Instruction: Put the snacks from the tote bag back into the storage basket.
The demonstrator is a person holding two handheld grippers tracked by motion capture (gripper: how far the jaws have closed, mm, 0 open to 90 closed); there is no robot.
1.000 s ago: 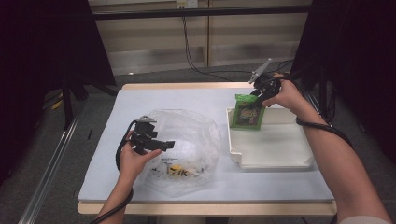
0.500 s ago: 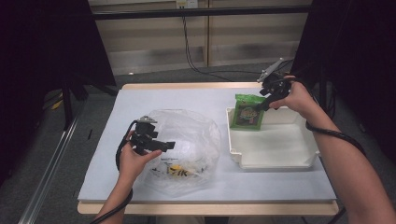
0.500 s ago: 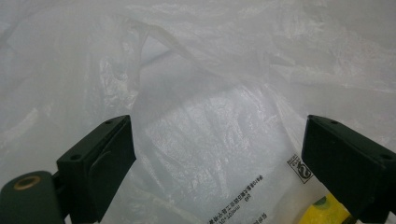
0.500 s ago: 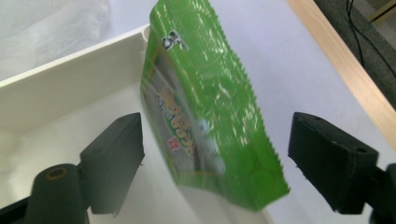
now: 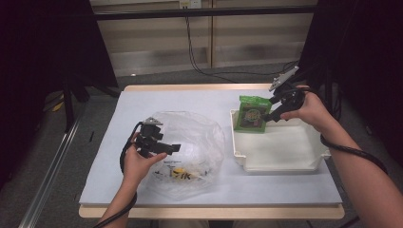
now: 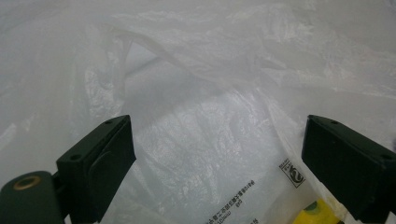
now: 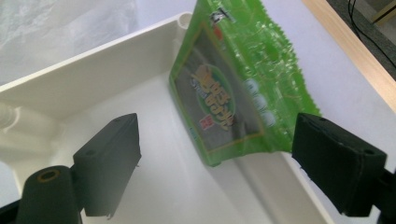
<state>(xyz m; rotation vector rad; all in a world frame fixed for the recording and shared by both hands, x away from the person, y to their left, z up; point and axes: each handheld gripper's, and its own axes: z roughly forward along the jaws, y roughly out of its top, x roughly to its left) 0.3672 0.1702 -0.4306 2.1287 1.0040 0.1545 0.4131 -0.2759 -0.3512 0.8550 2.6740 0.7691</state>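
Note:
A green snack packet (image 5: 252, 114) leans upright against the back left corner of the white tray (image 5: 285, 164). My right gripper (image 5: 267, 116) is just right of it, open; its jaws have just been opening. In the right gripper view the packet (image 7: 233, 93) stands ahead of the gripper (image 7: 217, 168), and neither pad touches it. My left gripper (image 5: 173, 148) hovers open over a crumpled clear plastic bag (image 5: 190, 137) with a yellow item (image 5: 183, 175) inside. In the left gripper view the bag (image 6: 201, 93) lies beyond the wide jaws of the gripper (image 6: 215, 172).
The tray (image 7: 93, 74) holds nothing besides the packet. The table's pale blue top (image 5: 190, 99) ends in a wooden edge near the person. Cables hang behind the table, and a metal rail runs along the floor at left.
The right gripper let go of the green packet and drew back to the right, its jaws wider. The packet stays leaning in the tray corner. The left hand has not moved.

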